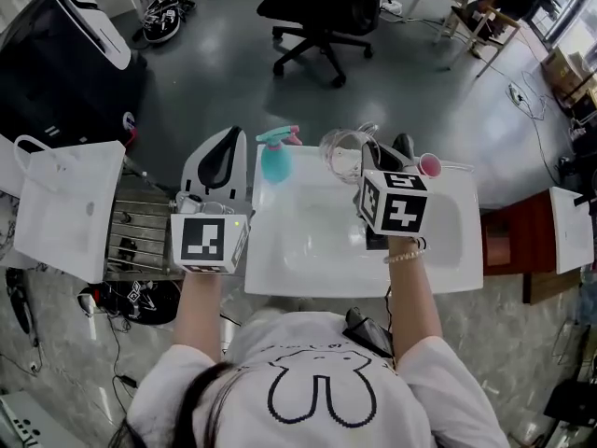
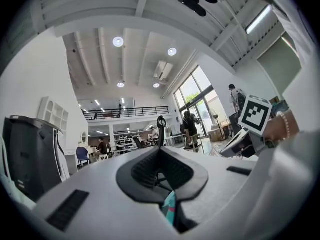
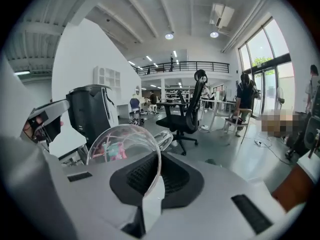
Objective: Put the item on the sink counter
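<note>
Head view, one clear glass jug [image 1: 343, 153], one teal spray bottle [image 1: 274, 160], one pink cup [image 1: 429, 164], one white sink [image 1: 450, 255], right gripper [image 1: 382, 153] clamped on the jug's rim, jug tipped over the sink's back edge, long axis running ahead of the jaws, mouth nearest them, left gripper [image 1: 224, 144] closed on nothing, spray bottle just ahead to its right.

Left gripper [image 1: 227, 144], right gripper [image 1: 389, 147]: white plastic shells, black ribbed pads [image 3: 150, 176] lining the jaws, black slots on top. Each carries a marker cube [image 1: 208, 241], white with black squares. White short-sleeved T-shirt [image 1: 317, 395], black outline print. Bead bracelet [image 1: 403, 256] on right wrist.
</note>
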A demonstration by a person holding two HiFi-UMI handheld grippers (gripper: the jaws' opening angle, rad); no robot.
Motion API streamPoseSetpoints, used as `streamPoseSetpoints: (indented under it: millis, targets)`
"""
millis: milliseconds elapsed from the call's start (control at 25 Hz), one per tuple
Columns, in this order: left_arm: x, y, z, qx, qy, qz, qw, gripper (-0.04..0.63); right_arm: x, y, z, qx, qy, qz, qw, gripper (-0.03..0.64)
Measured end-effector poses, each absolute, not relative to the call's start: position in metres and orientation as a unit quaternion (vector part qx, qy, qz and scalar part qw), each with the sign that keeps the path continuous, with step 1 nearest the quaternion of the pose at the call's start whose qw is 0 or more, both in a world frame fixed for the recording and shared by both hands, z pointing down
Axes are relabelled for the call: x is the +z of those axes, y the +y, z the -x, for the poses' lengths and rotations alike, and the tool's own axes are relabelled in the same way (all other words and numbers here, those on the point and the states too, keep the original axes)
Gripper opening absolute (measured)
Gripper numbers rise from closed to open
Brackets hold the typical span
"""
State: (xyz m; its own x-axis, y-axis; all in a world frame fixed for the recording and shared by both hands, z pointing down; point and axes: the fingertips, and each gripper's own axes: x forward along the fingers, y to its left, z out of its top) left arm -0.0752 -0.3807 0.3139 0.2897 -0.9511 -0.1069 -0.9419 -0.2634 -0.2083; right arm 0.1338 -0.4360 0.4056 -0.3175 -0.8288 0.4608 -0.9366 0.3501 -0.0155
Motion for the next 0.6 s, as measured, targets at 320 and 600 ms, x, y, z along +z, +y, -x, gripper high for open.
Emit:
streamPoseSetpoints:
  millis: [320,600]
  targets:
    - [0.318,-0.408,0.085,-0.031,0.585,0.804,0.107,0.011,0.458,-0.464,-0.113,0.192,-0.782,-0.534,0.26,0.038]
    - [0.331,-0.423,0.092,-0.039,0.577,0.811,0.094,0.011,0.504,-0.481,-0.104,0.221,-0.761,-0.527,0.307,0.038]
